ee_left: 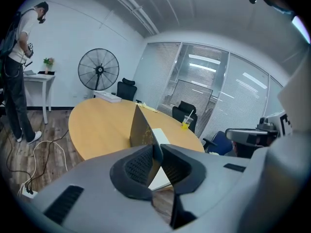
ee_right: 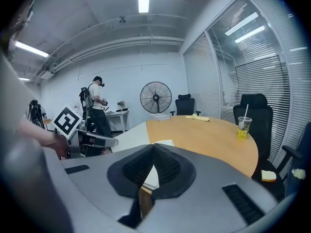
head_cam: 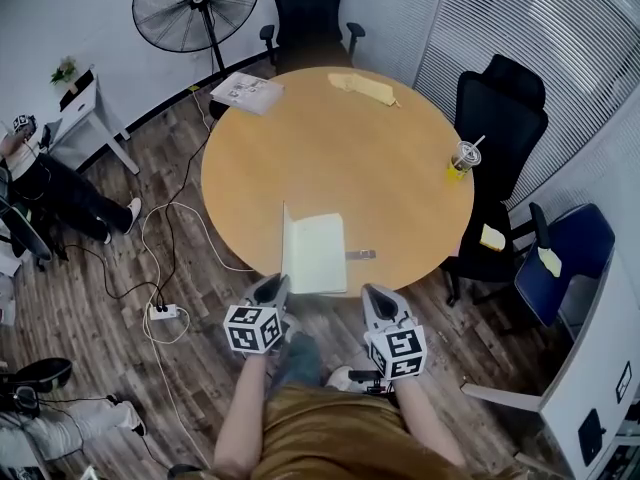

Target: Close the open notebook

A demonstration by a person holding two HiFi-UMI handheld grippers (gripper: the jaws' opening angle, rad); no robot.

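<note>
Faces a round wooden counter (head_cam: 330, 158) from its six o'clock edge. Has the notebook (head_cam: 318, 258) right there at six o'clock, pale pages flat, its cover (head_cam: 284, 243) raised nearly upright along the nine o'clock side. Holds the left gripper (head_cam: 272, 290) at that cover's near corner, fingers (ee_left: 137, 166) slightly apart, the cover's edge standing between them and neither pad pressed flat against it. Holds the right gripper (head_cam: 377, 303) at four o'clock of the notebook, just off the counter's rim, fingers (ee_right: 168, 166) closed tip to tip, the white page showing beyond them.

Finds close by only a small grey object (head_cam: 361, 255), too small to identify, just beside the notebook at three o'clock. Finds the rest well apart: a drink cup (head_cam: 464, 157) with a straw at the counter's three o'clock rim, a yellowish crumpled item (head_cam: 362, 87) at twelve to one, a stack of printed sheets (head_cam: 247, 92) overhanging the rim at eleven.

Stands over a wood-plank floor (head_cam: 100, 298). Counts a black office chair (head_cam: 309, 18) at twelve, a second black chair (head_cam: 497, 118) at two to three, a blue chair (head_cam: 560, 253) at four, a pedestal fan (head_cam: 196, 6) at eleven, a white side table (head_cam: 88, 108) and a person (head_cam: 55, 193) at nine to ten, a power strip (head_cam: 163, 311) with trailing cables at eight. Sees slatted blinds (head_cam: 520, 28) from one to three.
</note>
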